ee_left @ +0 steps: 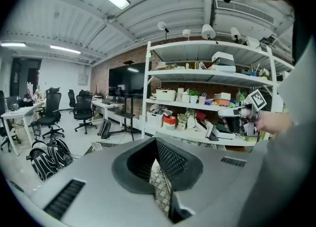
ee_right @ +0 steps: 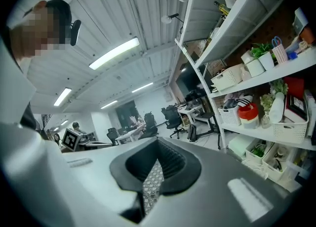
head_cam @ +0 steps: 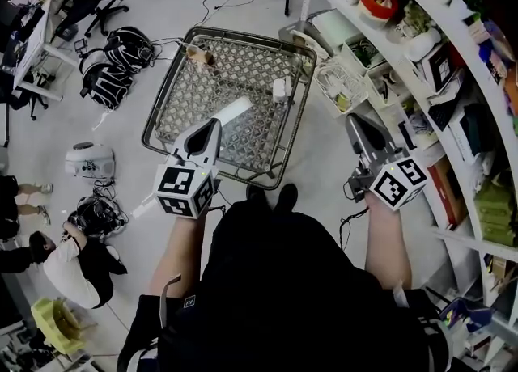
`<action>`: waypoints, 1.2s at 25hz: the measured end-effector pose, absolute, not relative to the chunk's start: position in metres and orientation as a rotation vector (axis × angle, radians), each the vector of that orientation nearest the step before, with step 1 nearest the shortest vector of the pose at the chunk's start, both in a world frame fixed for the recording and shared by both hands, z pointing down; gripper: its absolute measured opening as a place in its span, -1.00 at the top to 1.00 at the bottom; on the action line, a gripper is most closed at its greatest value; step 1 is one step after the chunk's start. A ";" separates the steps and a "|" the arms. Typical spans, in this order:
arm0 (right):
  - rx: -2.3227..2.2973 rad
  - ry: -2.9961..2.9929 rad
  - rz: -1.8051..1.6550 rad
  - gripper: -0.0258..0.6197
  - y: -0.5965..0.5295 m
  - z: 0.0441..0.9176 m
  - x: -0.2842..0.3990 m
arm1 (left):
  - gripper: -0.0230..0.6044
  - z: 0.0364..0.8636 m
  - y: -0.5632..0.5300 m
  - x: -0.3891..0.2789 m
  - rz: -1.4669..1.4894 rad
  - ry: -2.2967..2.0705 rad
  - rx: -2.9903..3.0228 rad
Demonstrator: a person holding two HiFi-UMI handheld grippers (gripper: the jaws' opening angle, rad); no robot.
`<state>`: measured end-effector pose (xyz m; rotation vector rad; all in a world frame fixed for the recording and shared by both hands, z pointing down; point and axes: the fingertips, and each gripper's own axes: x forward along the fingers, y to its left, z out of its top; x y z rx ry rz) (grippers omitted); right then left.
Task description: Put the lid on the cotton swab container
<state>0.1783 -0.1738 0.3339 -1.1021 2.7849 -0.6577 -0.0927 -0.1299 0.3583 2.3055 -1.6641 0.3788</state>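
Hovering over the patterned tabletop [head_cam: 251, 145] with both grippers, neither one touching anything.
The left gripper [head_cam: 212, 124] and the right gripper [head_cam: 356, 122] each have their fingers closed to a thin slit, gripping nothing. What looks like the cotton swab container [head_cam: 280, 89], small and white, stands on the tabletop ahead of the left fingers and to their right, well apart from both pairs.

Cluttered shelves [head_cam: 421, 47] (right); office chairs [ee_left: 49, 115]

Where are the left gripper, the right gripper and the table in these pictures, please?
left gripper [head_cam: 215, 123], head view, its jaw tips.
right gripper [head_cam: 354, 120], head view, its jaw tips.
table [head_cam: 243, 36], head view, far rim.
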 end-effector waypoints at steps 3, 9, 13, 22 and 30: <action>-1.134 2.799 -0.677 0.89 -0.178 0.340 0.170 | 0.91 0.365 -0.138 -0.100 0.365 -1.636 2.301; -1.162 2.799 -0.731 0.89 -0.191 0.348 0.131 | 0.91 0.386 -0.148 -0.108 0.391 -1.527 2.348; -1.166 2.811 -0.744 0.89 -0.196 0.349 0.103 | 0.91 0.398 -0.151 -0.116 0.389 -1.466 2.358; -1.209 2.813 -0.863 0.89 -0.220 0.383 0.088 | 0.91 0.425 -0.180 -0.127 0.421 -1.415 2.331; -1.192 2.846 -0.935 0.89 -0.265 0.406 0.091 | 0.91 0.450 -0.219 -0.125 0.478 -1.417 2.264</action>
